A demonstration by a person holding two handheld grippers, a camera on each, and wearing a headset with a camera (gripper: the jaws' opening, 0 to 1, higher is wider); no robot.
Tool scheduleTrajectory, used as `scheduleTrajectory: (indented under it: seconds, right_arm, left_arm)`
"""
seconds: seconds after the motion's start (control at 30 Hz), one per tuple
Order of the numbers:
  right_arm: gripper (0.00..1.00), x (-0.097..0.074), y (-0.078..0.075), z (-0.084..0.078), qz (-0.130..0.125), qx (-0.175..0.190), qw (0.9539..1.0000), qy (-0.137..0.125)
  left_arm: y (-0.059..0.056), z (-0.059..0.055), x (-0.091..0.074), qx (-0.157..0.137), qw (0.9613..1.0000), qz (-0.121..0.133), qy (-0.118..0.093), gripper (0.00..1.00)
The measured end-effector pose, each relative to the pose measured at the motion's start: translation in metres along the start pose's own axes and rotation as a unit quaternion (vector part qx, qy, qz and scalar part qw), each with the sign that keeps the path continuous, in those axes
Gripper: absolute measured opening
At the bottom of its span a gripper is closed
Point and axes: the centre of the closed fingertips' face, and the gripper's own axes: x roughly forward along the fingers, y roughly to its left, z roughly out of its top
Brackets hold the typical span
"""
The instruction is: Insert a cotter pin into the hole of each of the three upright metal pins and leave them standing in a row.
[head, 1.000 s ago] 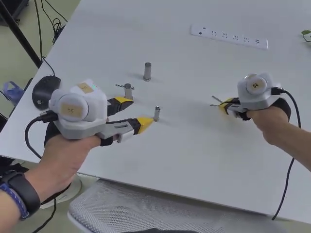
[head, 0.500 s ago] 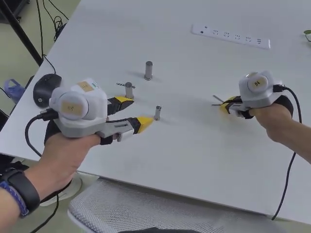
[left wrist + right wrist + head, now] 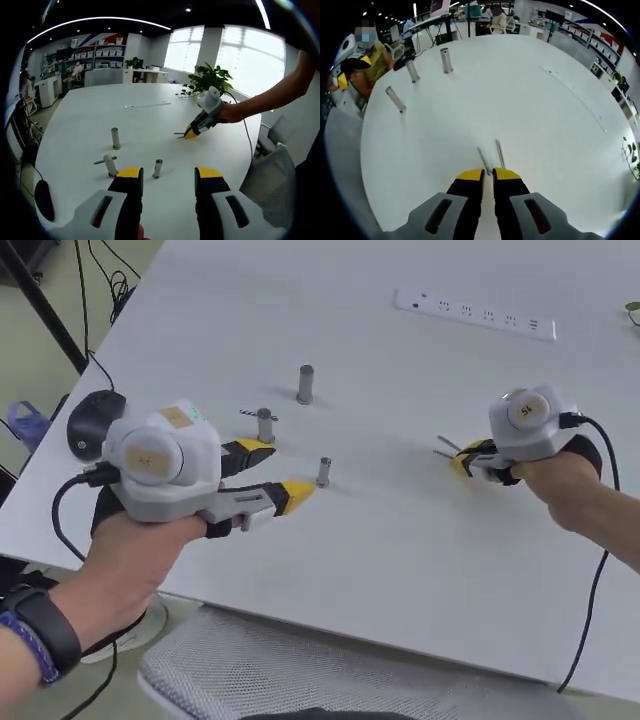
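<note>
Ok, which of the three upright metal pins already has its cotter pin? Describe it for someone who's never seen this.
On the white table, three short grey metal cylinders stand ahead of the left gripper. Take the leftmost cylinder in the head view, beside that gripper's far jaw. It alone has a thin cotter pin poking sideways through its top; its two neighbours are bare.

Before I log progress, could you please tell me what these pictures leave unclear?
Head view: holes in the far pin and near pin are too small to see.
Right gripper view: the right claw hides the rear ends of the thin rods; one cotter pin or two, cannot tell.
</note>
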Motion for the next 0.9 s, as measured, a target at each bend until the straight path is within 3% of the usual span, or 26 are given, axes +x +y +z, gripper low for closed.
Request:
scheduleTrajectory:
  seconds: [0.07, 0.27, 0.5, 0.9]
  right_arm:
    - [0.1, 0.0, 0.0, 0.0, 0.005, -0.001, 1.0, 0.005]
    - [0.1, 0.001, 0.001, -0.001, 0.022, -0.048, 0.9981, 0.031]
    - [0.12, 0.0, 0.004, 0.0, 0.053, -0.062, 0.9959, 0.039]
    - [0.11, 0.001, 0.006, 0.001, 0.057, -0.115, 0.9901, 0.057]
  left_arm:
    - [0.0, 0.0, 0.0, 0.0, 1.0, -0.001, 0.0, 0.4]
    - [-0.003, 0.003, 0.001, 0.0, 1.0, -0.005, -0.002, 0.4]
    - [-0.011, 0.002, 0.005, 0.003, 0.9999, -0.015, -0.002, 0.39]
    - [-0.013, 0.002, 0.007, 0.003, 0.9998, -0.02, -0.001, 0.39]
